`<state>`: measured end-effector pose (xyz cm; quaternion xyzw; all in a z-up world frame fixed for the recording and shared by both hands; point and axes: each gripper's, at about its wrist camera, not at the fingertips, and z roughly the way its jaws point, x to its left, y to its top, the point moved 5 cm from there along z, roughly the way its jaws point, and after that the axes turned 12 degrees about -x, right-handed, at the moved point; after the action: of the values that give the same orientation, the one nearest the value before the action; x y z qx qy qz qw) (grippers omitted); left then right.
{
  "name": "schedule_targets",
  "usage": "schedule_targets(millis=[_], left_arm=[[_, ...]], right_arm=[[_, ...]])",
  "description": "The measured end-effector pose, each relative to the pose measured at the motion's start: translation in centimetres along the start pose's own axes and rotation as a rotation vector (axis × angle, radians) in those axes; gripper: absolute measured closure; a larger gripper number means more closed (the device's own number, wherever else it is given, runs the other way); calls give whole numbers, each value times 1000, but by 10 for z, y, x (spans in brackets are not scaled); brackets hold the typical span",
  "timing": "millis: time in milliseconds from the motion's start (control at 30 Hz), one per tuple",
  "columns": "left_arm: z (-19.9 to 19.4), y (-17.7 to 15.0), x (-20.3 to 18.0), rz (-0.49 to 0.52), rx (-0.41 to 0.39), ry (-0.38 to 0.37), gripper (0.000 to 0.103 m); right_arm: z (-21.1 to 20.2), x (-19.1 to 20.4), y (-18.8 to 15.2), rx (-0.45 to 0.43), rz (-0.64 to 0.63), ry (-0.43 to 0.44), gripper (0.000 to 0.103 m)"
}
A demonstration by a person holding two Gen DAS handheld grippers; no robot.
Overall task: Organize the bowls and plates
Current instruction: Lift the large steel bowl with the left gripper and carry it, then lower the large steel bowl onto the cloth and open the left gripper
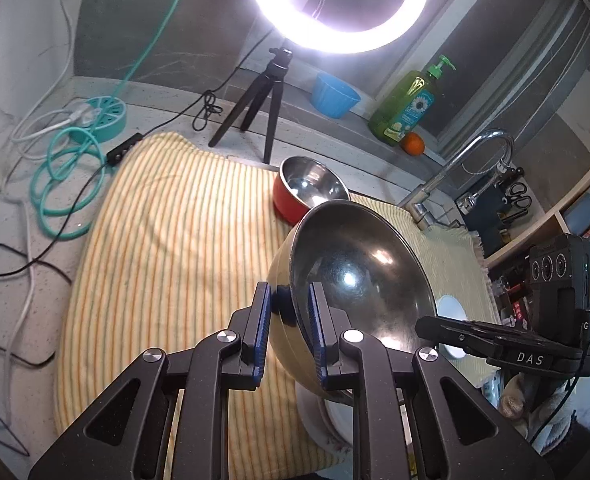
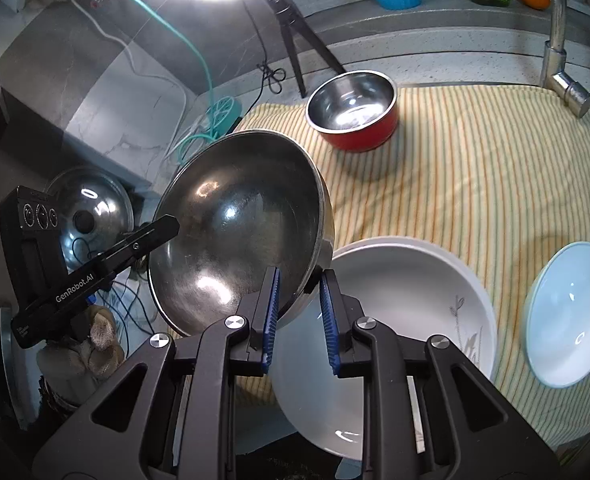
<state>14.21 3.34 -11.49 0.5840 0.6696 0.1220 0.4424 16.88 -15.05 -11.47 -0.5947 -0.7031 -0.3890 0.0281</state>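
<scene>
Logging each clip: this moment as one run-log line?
steel bowl: tilted, held above white bowl | left gripper: rim clamped | right gripper: rim clamped | red bowl: on striped cloth

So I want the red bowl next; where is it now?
The red bowl sits on the striped towel at its far edge, near the tripod, beyond the steel bowl both grippers hold.

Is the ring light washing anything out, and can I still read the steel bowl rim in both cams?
Left wrist: ring light blown white, a hot spot inside steel bowl, rim clear. Right wrist: light clipped at top, glare streaks in the bowl, rim readable; edges warped by fisheye.
</scene>
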Motion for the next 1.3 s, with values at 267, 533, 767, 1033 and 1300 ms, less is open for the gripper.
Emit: schedule_targets(millis=[267,533,767,1033,1300], left_arm=[[-25,-17,19,-43,-9,51,86],[-37,-43,48,-103,17,107,86],[-39,-62,71,-143,41,153,86],[-33,-76,86,-152,68,184,86],[-30,-78,88,-132,82,188,86]], right_arm=[[10,22,-18,47,-42,38,82],[32,40,-41,111,-85,52,82],[57,53,-58,159,-139,43,82],[78,54,-70,203,-173,23,82],[81,56,-68,206,-198,18,82]])
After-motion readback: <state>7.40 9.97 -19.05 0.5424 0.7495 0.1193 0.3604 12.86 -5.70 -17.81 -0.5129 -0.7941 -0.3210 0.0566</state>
